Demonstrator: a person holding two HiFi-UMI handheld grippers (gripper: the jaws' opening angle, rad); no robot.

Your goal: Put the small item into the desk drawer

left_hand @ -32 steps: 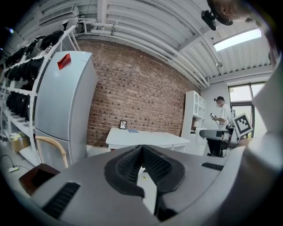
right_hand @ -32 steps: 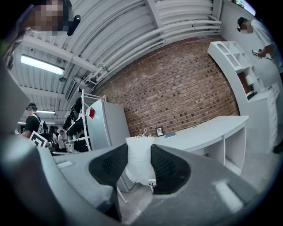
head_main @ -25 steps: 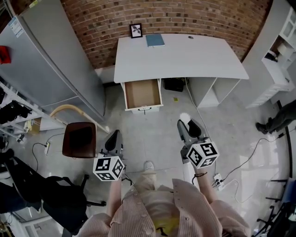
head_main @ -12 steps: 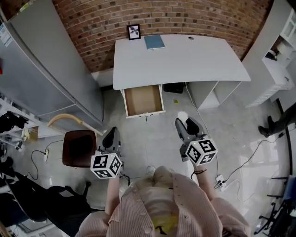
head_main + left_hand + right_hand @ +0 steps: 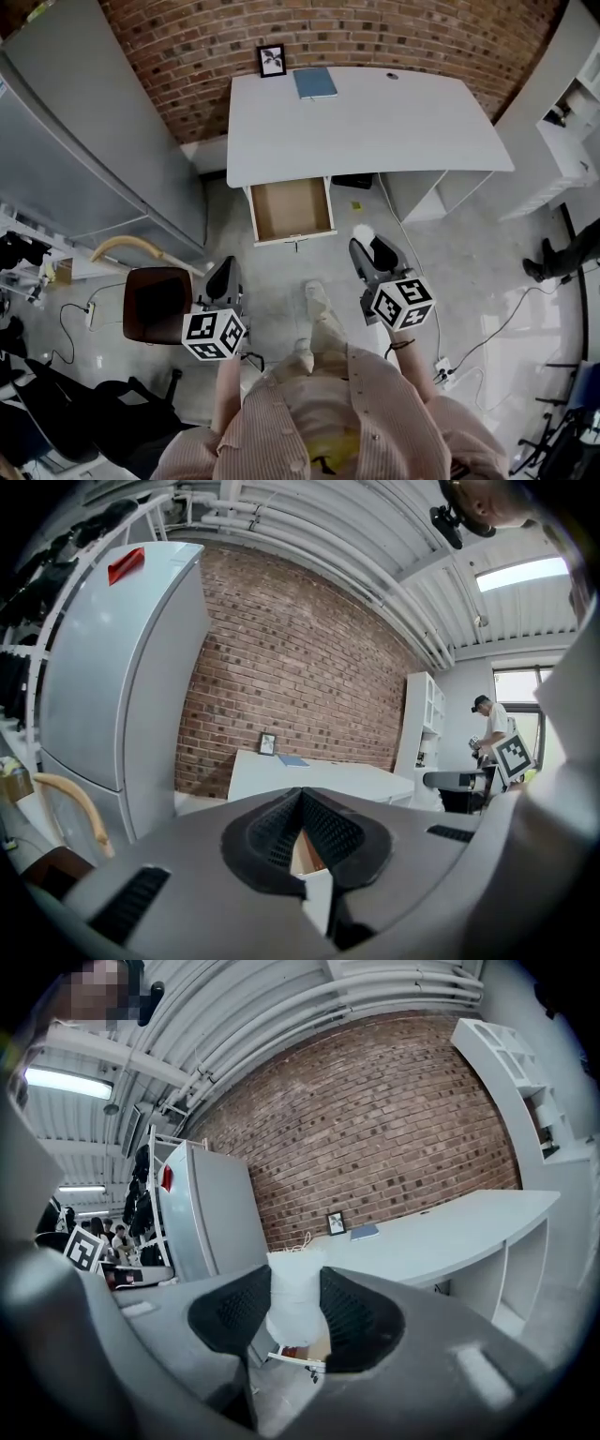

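The white desk stands against the brick wall, and its drawer is pulled open and shows a bare brown bottom. My right gripper is to the right of the drawer's front, over the floor, shut on a small white item. In the right gripper view the white item sits squeezed between the two black pads. My left gripper hangs lower left of the drawer, its jaws closed together with nothing between them.
A framed picture and a blue notebook lie at the desk's back edge. A grey refrigerator stands at left, a brown chair below it. White shelving is at right. Cables run over the floor.
I have stepped toward the desk: the drawer and desk lie slightly nearer, one foot has swung forward, and both grippers have moved up with the white item still held.
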